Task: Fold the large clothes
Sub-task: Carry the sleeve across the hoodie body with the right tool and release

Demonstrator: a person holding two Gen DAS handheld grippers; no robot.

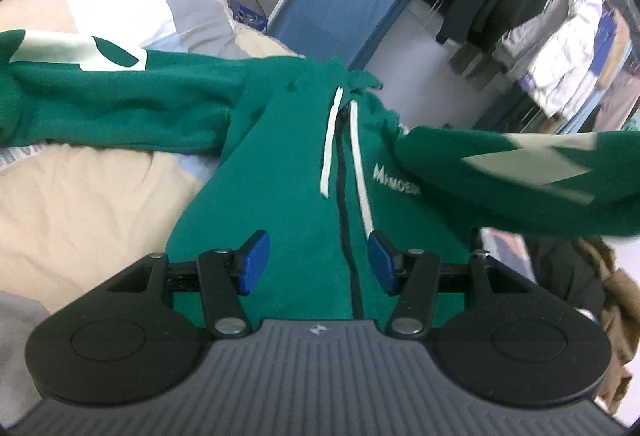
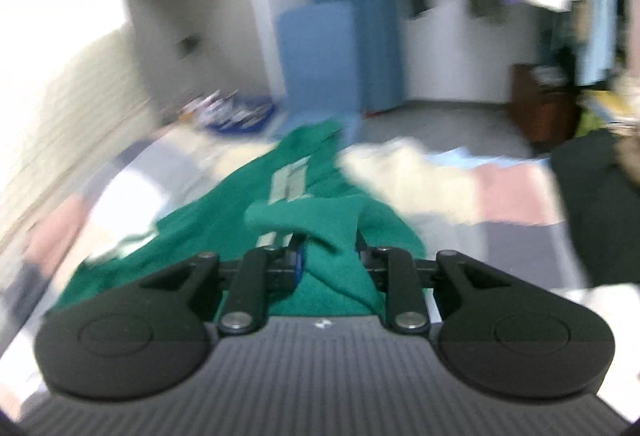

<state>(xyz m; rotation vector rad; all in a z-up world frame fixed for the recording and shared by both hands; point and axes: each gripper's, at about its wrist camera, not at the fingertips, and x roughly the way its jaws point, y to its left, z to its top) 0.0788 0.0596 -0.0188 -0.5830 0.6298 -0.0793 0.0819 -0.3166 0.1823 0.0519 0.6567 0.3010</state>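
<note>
With the right gripper pinching a bunched fold of the green fleece zip-up hoodie, probably the end of its right sleeve, the step in hand looks like carrying that sleeve across the chest. To do it well, keep the pinch firm, bring the sleeve over until it lies flat across the front, and lower it before letting go, so no twist stays in the cloth. The left gripper hovers spread over the lower front, holding nothing, and could steady the body. The hoodie lies front-up on the patchwork-covered bed, with white drawstrings, small white chest lettering, pale patches on both sleeves, and the far sleeve stretched sideways.
</note>
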